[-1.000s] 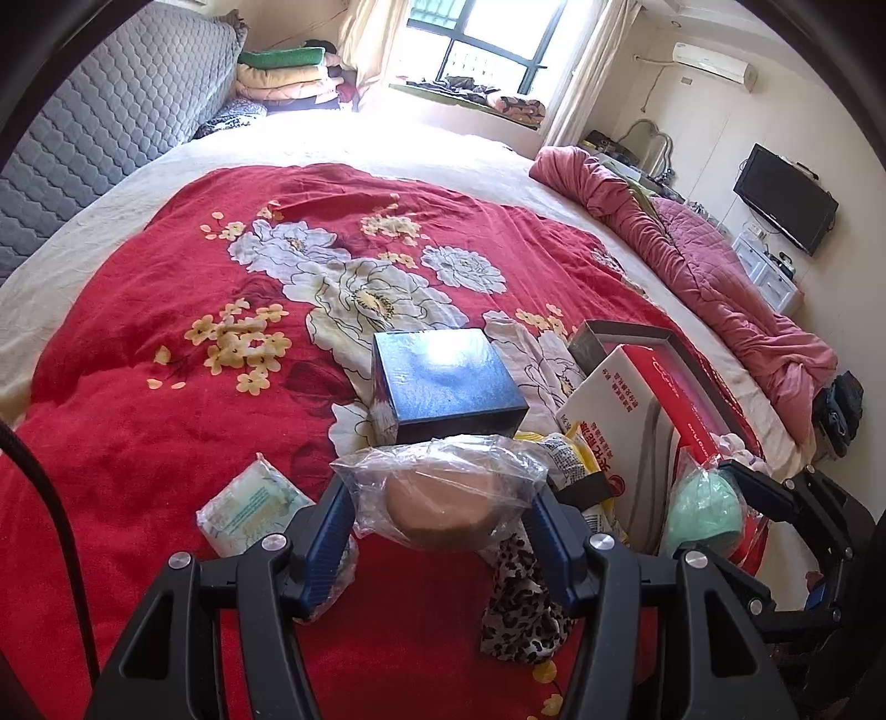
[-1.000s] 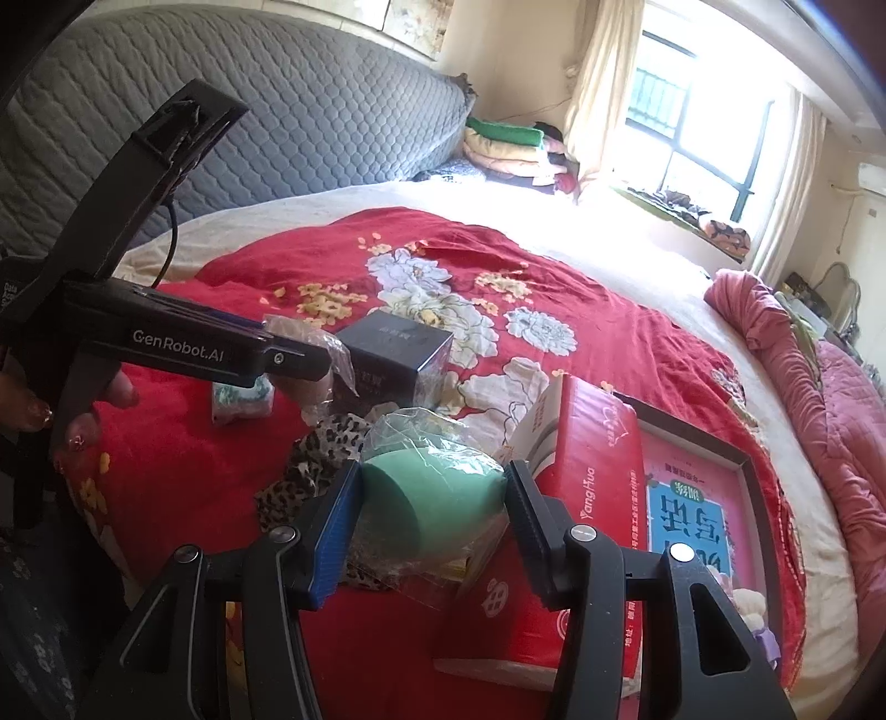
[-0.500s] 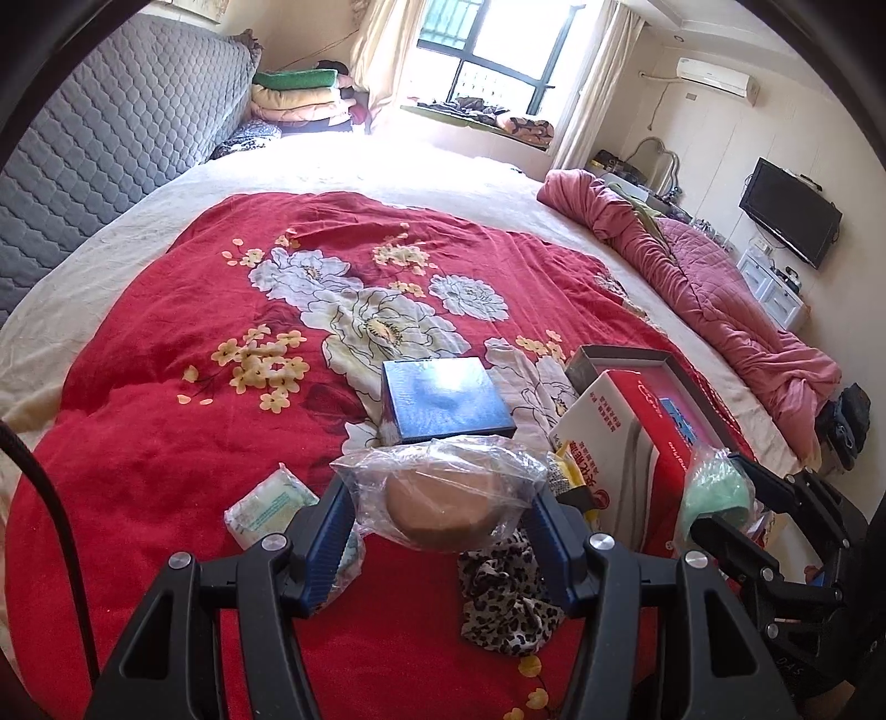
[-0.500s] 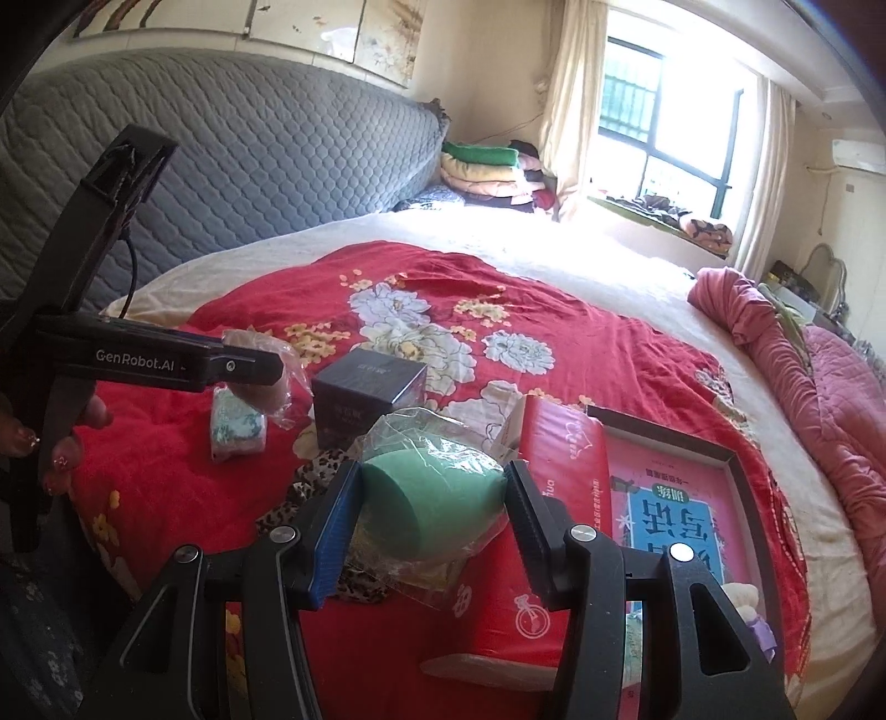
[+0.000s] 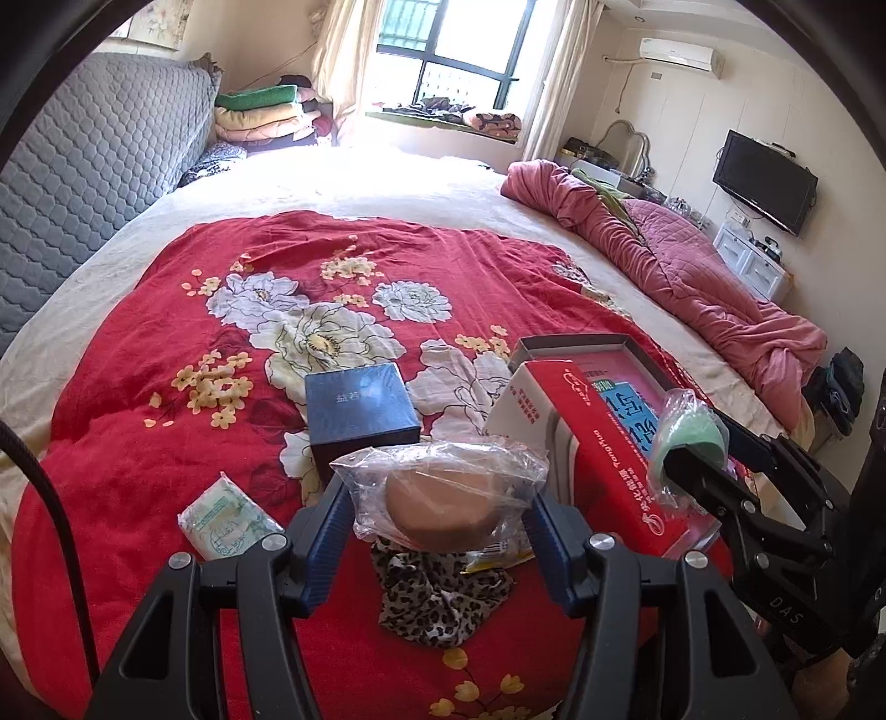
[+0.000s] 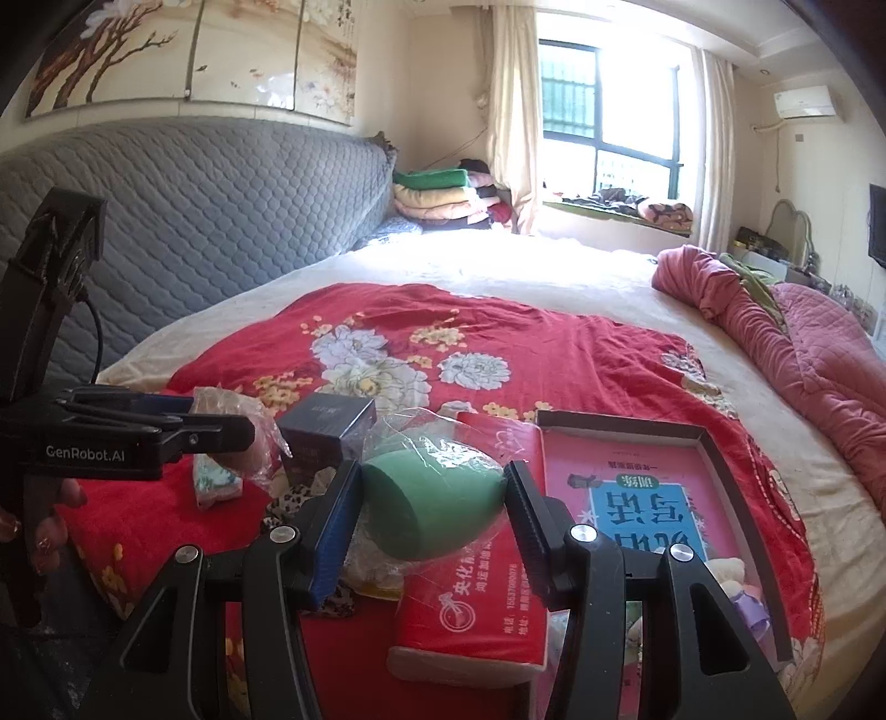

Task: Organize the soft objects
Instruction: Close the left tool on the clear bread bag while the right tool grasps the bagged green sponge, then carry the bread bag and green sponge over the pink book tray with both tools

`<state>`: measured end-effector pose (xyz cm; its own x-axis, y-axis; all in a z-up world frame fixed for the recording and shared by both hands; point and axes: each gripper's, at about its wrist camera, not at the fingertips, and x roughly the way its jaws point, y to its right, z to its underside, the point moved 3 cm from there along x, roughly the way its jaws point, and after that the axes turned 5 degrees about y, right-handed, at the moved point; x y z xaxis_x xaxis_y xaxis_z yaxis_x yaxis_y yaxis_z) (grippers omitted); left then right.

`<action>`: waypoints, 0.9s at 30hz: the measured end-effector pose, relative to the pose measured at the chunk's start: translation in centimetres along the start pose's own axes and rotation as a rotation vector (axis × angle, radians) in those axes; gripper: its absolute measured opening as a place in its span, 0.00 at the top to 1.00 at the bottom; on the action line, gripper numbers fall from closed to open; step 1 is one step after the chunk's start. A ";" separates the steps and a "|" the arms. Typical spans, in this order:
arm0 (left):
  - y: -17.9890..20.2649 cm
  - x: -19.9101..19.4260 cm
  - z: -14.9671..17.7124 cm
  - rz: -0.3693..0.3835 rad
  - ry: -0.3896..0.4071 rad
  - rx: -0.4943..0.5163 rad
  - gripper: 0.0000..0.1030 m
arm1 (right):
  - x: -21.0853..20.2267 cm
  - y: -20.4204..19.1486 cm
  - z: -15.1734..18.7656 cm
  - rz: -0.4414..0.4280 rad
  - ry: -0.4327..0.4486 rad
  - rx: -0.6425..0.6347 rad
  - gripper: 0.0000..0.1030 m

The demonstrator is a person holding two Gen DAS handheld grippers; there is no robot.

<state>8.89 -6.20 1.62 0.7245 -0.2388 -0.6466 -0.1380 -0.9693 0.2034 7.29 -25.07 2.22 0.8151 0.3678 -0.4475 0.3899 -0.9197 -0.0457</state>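
Gripping bagged sponges aloft over the bed (image 5: 443,183), left tongs (image 5: 440,512) clamp the tan sponge (image 5: 443,501) and right tongs (image 6: 429,512) the green sponge (image 6: 432,512), likely for sorting.

Setting was a lived-in home bedroom. A large bed (image 5: 387,183) filled most of both views, covered centrally by a red floral blanket (image 5: 166,443). A grey quilted headboard (image 6: 221,221) ran along the left of the frame, with painted flower panels (image 6: 194,50) on the wall above it at upper left. Folded blankets (image 6: 437,194) were stacked beside a curtained window (image 6: 620,116) at top centre. A rumpled pink quilt (image 5: 692,277) lay along the right side of the bed. At upper right of the left wrist view, a wall air conditioner (image 5: 675,52), a wall-mounted television (image 5: 764,180) and a white drawer unit (image 5: 753,263) were visible.
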 end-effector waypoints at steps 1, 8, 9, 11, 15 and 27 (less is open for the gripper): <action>0.5 0.0 -0.1 0.004 -0.001 0.007 0.42 | -0.2 0.5 -0.1 0.002 0.008 0.017 0.48; 4.2 0.0 -0.5 0.016 -0.004 0.064 0.42 | -1.8 3.5 -0.4 0.023 0.052 0.091 0.48; 4.6 0.0 -0.5 0.018 -0.005 0.069 0.42 | -2.0 3.9 -0.4 0.029 0.060 0.101 0.48; 5.5 0.0 -0.7 0.013 -0.004 0.085 0.42 | -2.5 4.8 -0.6 0.031 0.072 0.124 0.48; 7.2 -0.1 -1.1 0.016 0.004 0.110 0.42 | -3.4 5.9 -0.7 0.057 0.093 0.121 0.48; 11.2 0.0 -2.3 0.040 0.017 0.171 0.42 | -4.9 7.6 -1.1 0.103 0.119 0.143 0.48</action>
<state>8.88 -16.91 5.59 0.7271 -0.2773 -0.6280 -0.2787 -0.9552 0.0991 6.72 -33.73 5.05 0.8955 0.2770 -0.3484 0.2442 -0.9602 -0.1358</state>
